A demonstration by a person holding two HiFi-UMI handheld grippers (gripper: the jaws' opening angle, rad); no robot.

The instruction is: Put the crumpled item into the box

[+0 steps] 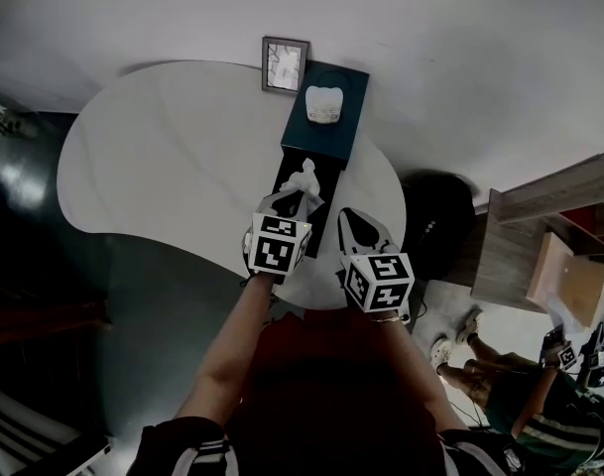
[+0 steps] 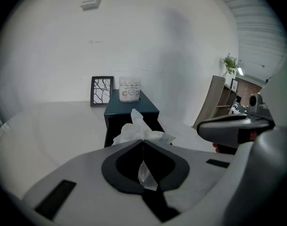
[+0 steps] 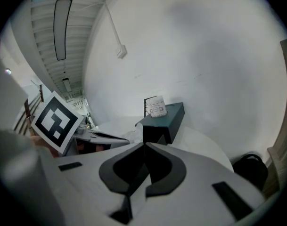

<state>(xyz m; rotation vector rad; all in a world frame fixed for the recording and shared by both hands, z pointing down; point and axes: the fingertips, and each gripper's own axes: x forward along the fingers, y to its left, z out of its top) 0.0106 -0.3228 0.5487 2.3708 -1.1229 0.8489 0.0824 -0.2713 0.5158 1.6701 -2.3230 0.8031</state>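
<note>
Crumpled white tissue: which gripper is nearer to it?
Left. The left gripper is clamped on the crumpled white tissue; the right gripper sits apart to its right, jaws together, empty.

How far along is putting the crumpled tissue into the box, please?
Done: the tissue is picked up, the left hand-held gripper shut on it. In hand: it is held over the open dark end of the box. Left: lowering and releasing it inside. The right hand-held gripper is shut and empty.

Head view looks steeply down on the box. Both gripper views face its front, low and close.
</note>
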